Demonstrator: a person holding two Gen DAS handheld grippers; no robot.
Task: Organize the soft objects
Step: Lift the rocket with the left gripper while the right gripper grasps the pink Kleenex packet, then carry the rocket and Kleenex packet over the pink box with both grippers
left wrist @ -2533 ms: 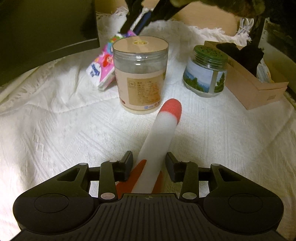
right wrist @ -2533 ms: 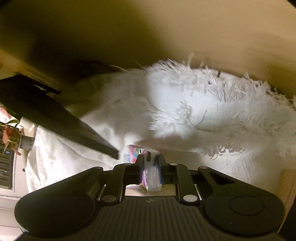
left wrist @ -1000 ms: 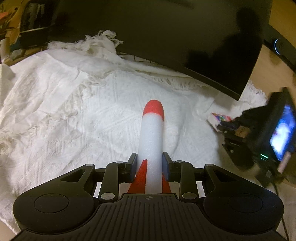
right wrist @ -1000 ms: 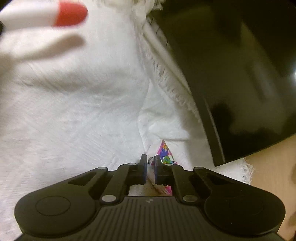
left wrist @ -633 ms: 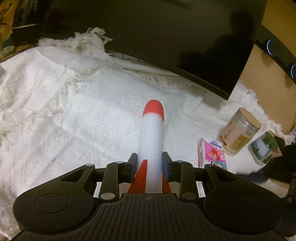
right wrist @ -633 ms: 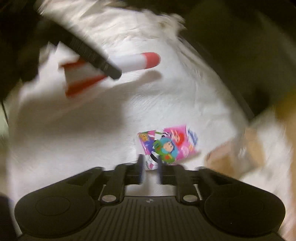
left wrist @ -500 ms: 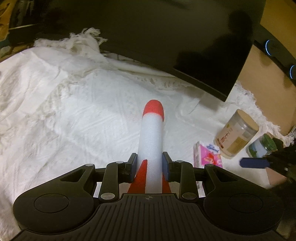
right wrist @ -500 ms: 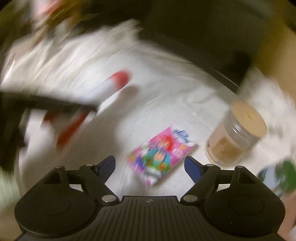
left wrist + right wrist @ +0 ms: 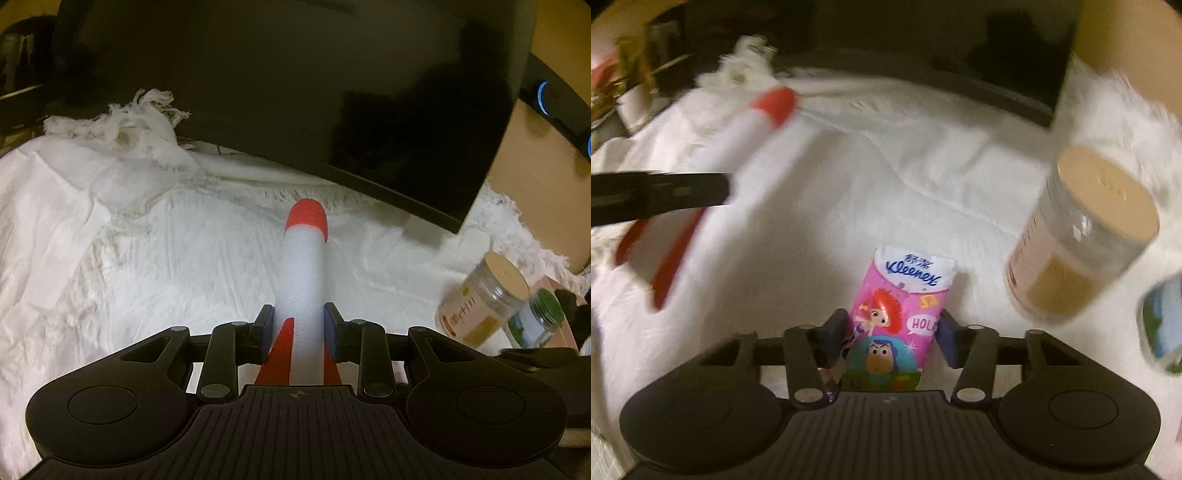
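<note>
The left gripper [image 9: 298, 326] squeezes the soft, light foam rocket [image 9: 303, 273] near its fins. The right gripper [image 9: 889, 338] has been closing around the squishy tissue pack [image 9: 899, 314] on the cloth [image 9: 849, 177], pads not yet pressing.

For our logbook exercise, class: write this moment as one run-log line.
left tongs: shut on foam rocket | right tongs: just closing, tissue pack between them, grip unclear
</note>
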